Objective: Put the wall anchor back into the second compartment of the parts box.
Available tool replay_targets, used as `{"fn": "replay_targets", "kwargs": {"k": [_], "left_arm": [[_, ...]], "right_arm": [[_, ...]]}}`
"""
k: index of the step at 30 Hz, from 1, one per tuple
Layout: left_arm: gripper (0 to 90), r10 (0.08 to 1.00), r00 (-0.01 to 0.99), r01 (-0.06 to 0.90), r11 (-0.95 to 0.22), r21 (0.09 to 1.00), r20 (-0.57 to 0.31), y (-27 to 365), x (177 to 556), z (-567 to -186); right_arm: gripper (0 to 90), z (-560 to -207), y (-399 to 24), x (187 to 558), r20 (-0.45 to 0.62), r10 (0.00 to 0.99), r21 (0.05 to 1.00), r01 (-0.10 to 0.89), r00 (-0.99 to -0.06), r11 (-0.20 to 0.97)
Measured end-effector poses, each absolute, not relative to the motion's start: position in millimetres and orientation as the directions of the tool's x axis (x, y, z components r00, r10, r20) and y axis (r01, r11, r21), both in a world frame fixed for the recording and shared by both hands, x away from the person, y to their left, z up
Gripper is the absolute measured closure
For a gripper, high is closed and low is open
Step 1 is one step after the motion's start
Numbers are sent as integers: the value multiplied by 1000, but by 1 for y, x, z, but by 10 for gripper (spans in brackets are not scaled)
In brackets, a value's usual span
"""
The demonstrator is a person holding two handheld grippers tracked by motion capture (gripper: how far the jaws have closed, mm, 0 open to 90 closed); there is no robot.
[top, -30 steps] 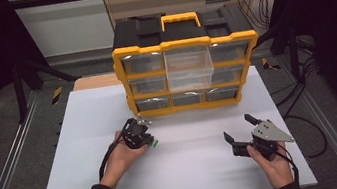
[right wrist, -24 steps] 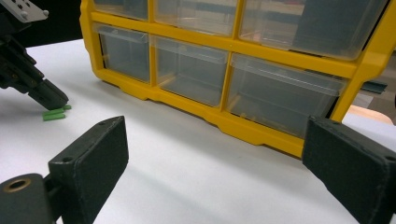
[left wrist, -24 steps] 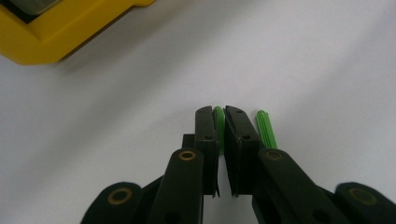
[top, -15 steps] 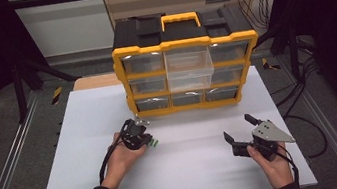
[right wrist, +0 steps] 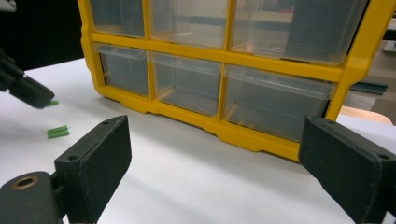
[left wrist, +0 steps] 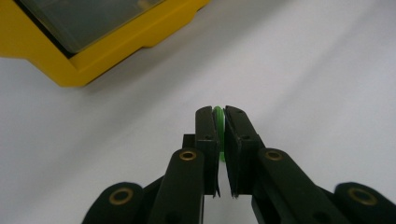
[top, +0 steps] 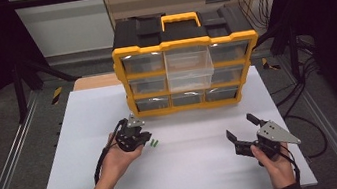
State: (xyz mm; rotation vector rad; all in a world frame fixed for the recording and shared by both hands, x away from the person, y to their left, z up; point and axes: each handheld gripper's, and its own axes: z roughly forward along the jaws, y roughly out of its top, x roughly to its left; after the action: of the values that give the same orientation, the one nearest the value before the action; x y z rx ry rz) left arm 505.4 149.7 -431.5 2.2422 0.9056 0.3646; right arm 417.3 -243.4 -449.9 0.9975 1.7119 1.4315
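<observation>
The left gripper (left wrist: pixel 218 122) has its two black jaws pinched together on a small green plastic piece (left wrist: pixel 218 114), whose rounded edge shows in the slit between the pads. In the high view this gripper (top: pixel 141 135) sits in the person's left hand (top: pixel 115 159) just in front of the yellow drawer cabinet (top: pixel 188 71), near the cabinet's bottom-left drawer. The right gripper view shows the tip of it off to the cabinet's left, lifted a little above the white table (right wrist: pixel 196 186), with green peeping out at its end.

A second pair of green pieces (top: pixel 154 143) lies loose on the table just beside the left gripper, on the side nearer the cabinet's middle; in the right gripper view they lie flat (right wrist: pixel 58 132) in front of the cabinet's left corner.

The right gripper (top: pixel 245 132) is held in the right hand (top: pixel 275 162) well in front of the cabinet's right end, jaws spread wide with nothing between them. Its own view looks between the two pads (right wrist: pixel 100 158) at the cabinet's lower clear drawers (right wrist: pixel 275 100).

One clear drawer (top: pixel 188 61) in the cabinet's middle column stands pulled out.
</observation>
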Motion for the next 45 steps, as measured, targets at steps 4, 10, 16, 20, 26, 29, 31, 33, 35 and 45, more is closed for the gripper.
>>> {"fn": "replay_targets", "kwargs": {"k": [4, 10, 16, 20, 26, 29, 31, 33, 35, 45], "left_arm": [[837, 692, 722, 493, -527, 692, 12, 150, 503, -422], [837, 679, 733, 460, -517, 722, 19, 150, 498, -403], [837, 669, 743, 426, -496, 757, 21, 147, 488, -382], [837, 651, 758, 389, -499, 774, 39, 143, 481, -367], [837, 631, 773, 349, -501, 792, 59, 134, 472, -344], [837, 624, 779, 331, -505, 797, 71, 132, 469, -335], [837, 620, 781, 325, -505, 800, 74, 131, 467, -331], [837, 617, 784, 319, -505, 802, 76, 130, 466, -327], [837, 616, 785, 315, -494, 810, 71, 130, 464, -322], [837, 612, 786, 265, -463, 846, 89, 130, 459, -292]], "right_arm": [[95, -451, -243, 417, -39, 879, 985, 132, -476, 115], [92, -451, -244, 417, -38, 880, 984, 136, -474, 116], [92, -451, -244, 417, -37, 880, 983, 139, -473, 116], [92, -452, -244, 417, -40, 879, 983, 141, -475, 121], [91, -451, -245, 417, -33, 882, 984, 141, -471, 112], [92, -451, -245, 417, -29, 883, 984, 144, -468, 109], [91, -451, -245, 417, -30, 883, 984, 144, -468, 109], [91, -451, -245, 417, -27, 883, 983, 147, -468, 108], [91, -451, -245, 417, -27, 883, 983, 149, -469, 109], [92, -451, -245, 416, -12, 883, 982, 160, -470, 98]]}}
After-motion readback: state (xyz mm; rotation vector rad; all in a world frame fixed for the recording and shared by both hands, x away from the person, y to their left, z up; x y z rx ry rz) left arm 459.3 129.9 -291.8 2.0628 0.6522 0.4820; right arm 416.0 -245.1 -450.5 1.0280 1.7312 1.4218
